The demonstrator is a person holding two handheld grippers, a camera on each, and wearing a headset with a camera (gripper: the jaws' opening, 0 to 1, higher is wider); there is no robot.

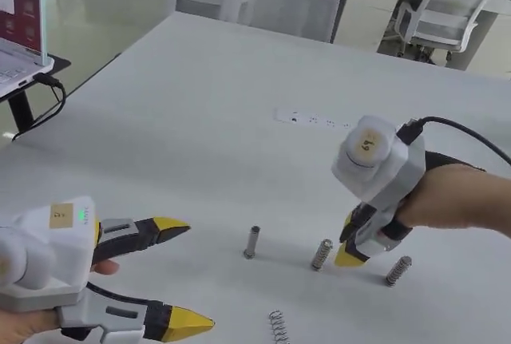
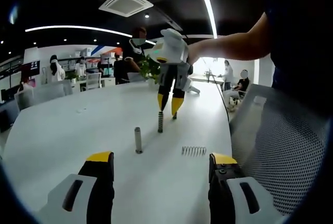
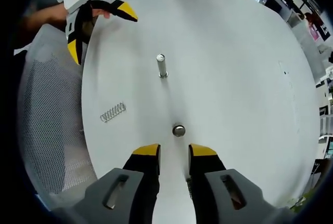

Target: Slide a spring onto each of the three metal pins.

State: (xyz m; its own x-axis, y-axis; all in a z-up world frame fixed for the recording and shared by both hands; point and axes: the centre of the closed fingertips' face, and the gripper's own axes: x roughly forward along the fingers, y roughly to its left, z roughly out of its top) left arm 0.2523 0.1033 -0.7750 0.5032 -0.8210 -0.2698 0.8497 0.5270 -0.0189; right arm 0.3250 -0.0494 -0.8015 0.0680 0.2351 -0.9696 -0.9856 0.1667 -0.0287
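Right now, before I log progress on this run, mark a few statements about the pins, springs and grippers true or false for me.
1. Two pins already carry springs, the middle pin and the far-right pin. True.
2. The third pin carries a spring too. False: it is bare.
3. The loose spring stands upright. False: it lies flat on the table.
4. The left gripper is open and empty. True.
5. The right gripper grips a spring. False: its jaws hold nothing.

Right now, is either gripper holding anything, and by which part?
Nothing. The left gripper is open and empty; the right gripper, jaws apart, hangs above a pin without gripping it.
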